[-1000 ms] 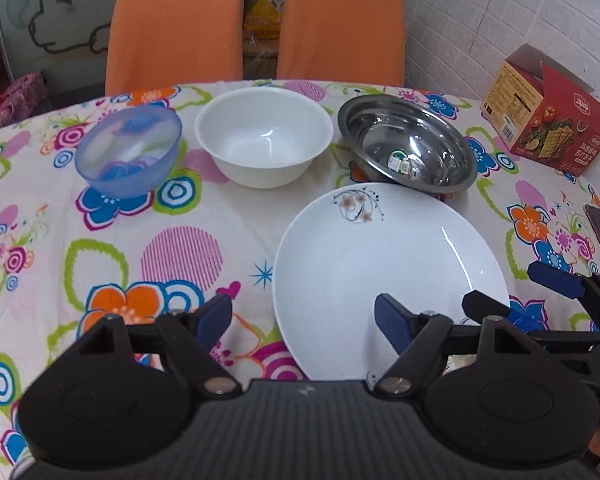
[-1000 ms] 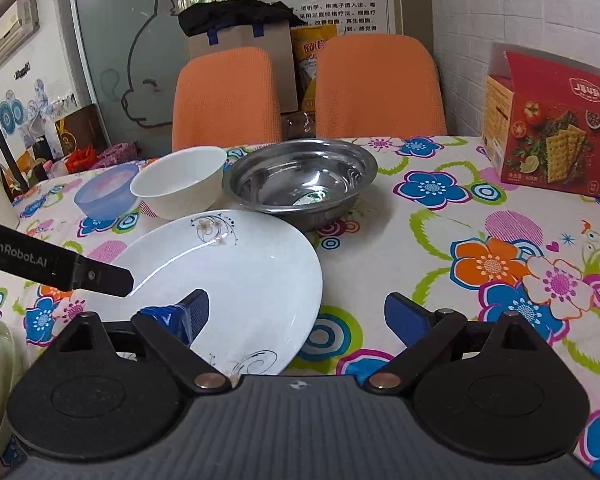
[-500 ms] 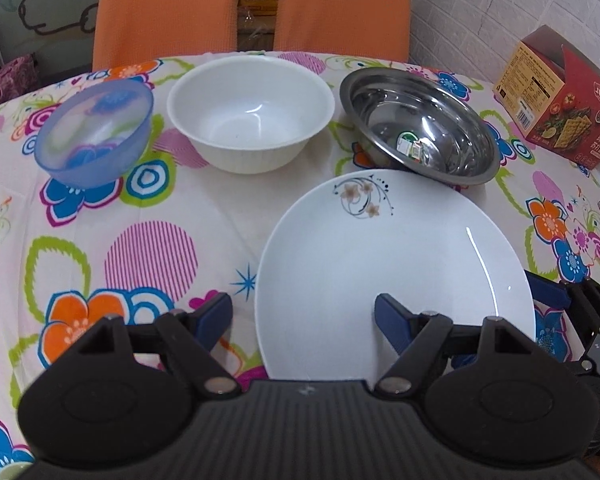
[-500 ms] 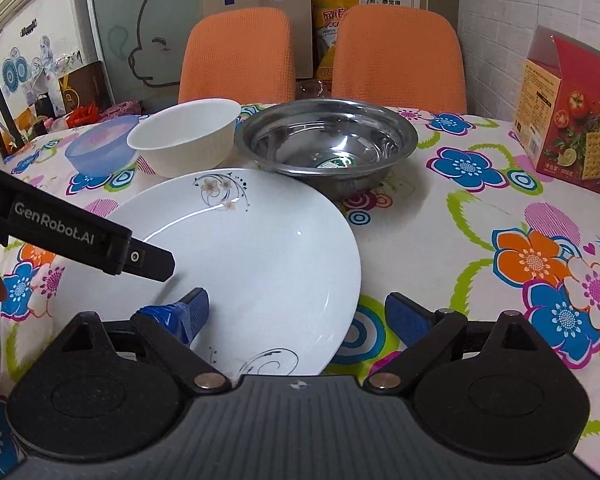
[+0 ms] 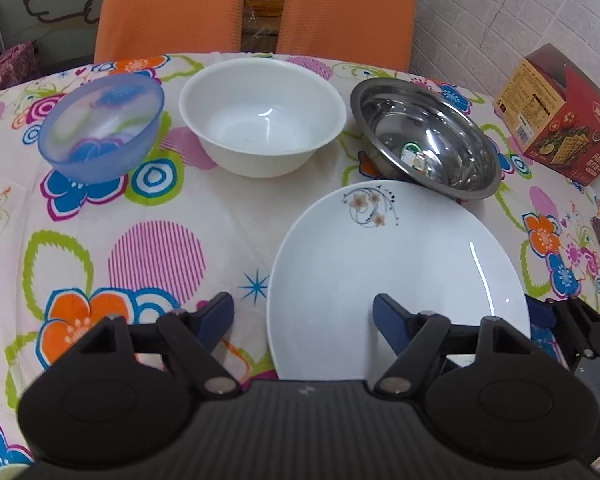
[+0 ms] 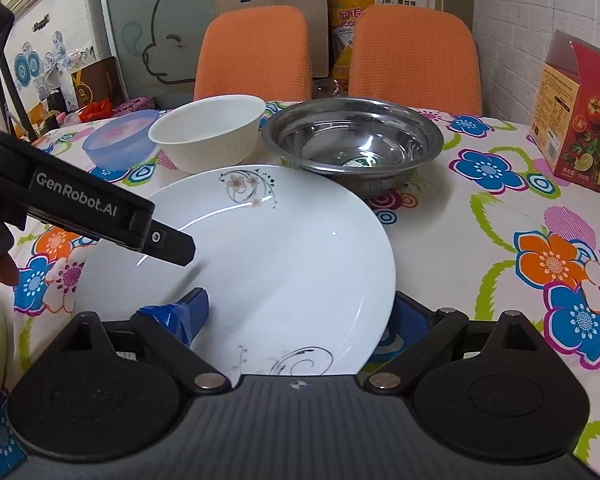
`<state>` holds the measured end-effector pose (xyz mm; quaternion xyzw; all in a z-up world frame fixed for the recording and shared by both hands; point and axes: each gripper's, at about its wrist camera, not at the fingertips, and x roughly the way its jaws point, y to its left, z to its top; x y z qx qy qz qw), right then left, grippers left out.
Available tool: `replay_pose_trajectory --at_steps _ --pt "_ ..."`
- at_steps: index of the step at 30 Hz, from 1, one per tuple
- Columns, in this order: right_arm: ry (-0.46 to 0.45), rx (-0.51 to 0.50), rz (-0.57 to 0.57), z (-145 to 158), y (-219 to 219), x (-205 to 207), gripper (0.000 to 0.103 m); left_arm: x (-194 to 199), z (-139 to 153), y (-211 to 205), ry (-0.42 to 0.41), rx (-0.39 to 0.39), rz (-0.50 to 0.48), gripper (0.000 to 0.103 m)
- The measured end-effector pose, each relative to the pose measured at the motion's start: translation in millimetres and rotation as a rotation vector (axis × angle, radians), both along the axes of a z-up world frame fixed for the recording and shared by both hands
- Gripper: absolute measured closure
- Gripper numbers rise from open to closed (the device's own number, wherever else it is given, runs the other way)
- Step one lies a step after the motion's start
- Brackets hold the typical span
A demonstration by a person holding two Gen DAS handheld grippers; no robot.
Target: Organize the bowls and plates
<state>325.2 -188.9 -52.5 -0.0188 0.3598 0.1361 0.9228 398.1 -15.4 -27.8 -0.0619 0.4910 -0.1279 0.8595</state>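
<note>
With both the left gripper [image 5: 303, 312] and right gripper [image 6: 300, 312] spread open around its near rim, the white plate [image 5: 392, 276] could be shoved into the steel bowl [image 5: 424, 138] touching its far edge.

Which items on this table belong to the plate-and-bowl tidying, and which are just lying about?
Part of the job:
- white plate, between both open grippers
- white bowl
- steel bowl
- blue plastic bowl

Just lying about:
- red cracker box
- two orange chairs behind the table
- floral tablecloth
</note>
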Motion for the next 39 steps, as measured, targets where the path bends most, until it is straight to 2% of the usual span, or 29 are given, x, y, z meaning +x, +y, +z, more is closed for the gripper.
replay_pose_trajectory --at_steps 1,2,4,5,7,12,20,24,29,34,39 --pt "-0.004 0.001 0.008 -1 1 -1 0.02 -2 0 -2 0.003 -0.016 -0.023 0.037" --pt "-0.008 0.003 0.012 -1 0 -1 0.02 -4 0 -5 -0.004 -0.012 -0.038 0.037" --pt "-0.013 0.007 0.019 -1 0 -1 0.019 -7 -1 -12 -0.027 0.032 -0.051 0.04" --pt "-0.016 0.008 0.02 -1 0 -1 0.019 -7 -1 -15 -0.04 0.058 -0.051 0.053" --pt "-0.017 0.007 0.015 -1 2 -1 0.02 -8 -1 -18 -0.059 0.09 -0.043 0.056" --pt "0.007 0.005 -0.012 3 9 -4 0.021 -10 3 -16 -0.049 0.101 -0.013 0.061" --pt "-0.059 0.004 0.004 33 30 -43 0.021 -49 33 11 -0.097 0.064 0.013 0.061" --pt "-0.098 -0.001 0.039 47 52 -70 0.021 -84 51 38 -0.135 0.057 0.041 0.061" --pt "-0.124 0.031 0.113 57 89 -105 0.02 -137 67 84 -0.188 0.089 0.11 0.061" --pt "-0.121 0.053 0.213 55 135 -132 0.02 -184 69 133 -0.207 0.134 0.201 0.061" --pt "-0.073 0.053 0.296 44 170 -149 0.02 -215 52 172 -0.166 0.137 0.284 0.061"
